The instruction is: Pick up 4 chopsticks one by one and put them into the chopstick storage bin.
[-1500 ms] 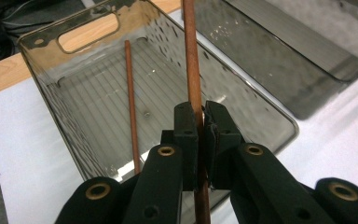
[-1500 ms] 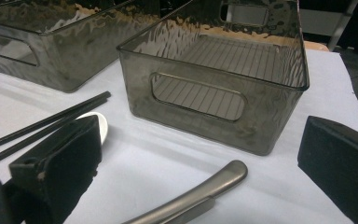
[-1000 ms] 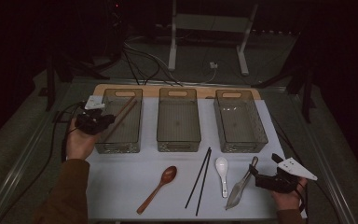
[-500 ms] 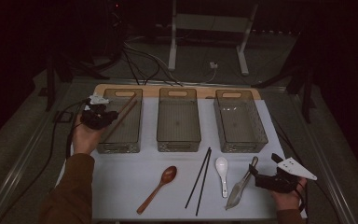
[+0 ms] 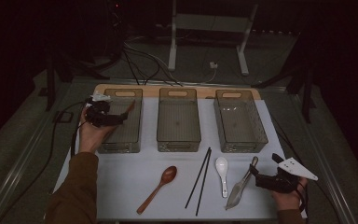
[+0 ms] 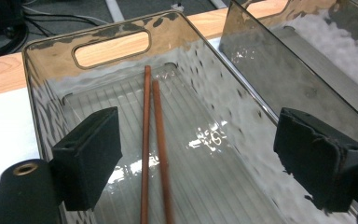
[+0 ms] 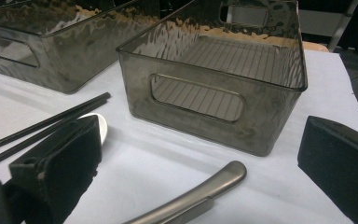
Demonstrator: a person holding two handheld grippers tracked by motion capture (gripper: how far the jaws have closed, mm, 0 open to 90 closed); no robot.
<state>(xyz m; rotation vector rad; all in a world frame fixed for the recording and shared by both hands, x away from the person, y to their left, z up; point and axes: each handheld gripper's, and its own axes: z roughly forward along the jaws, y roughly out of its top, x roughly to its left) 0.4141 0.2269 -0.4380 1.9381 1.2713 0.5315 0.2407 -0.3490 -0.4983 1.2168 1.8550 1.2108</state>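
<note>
Resting unlabelled brown chopsticks (image 6: 151,140), bin (image 6: 51,70)

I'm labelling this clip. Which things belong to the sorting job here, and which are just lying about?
In the job: brown chopsticks, left bin, left tool, open above them.

Lying about: wooden spoon, black chopsticks, white spoon, metal tongs, middle bin, right bin.

From my left gripper view, the 2 brown chopsticks (image 6: 151,140) run off the bottom edge, so I can't see their near ends. In my right gripper view, the metal tongs (image 7: 191,198) are cut off below, and the white spoon (image 7: 100,126) hides behind a jaw.
</note>
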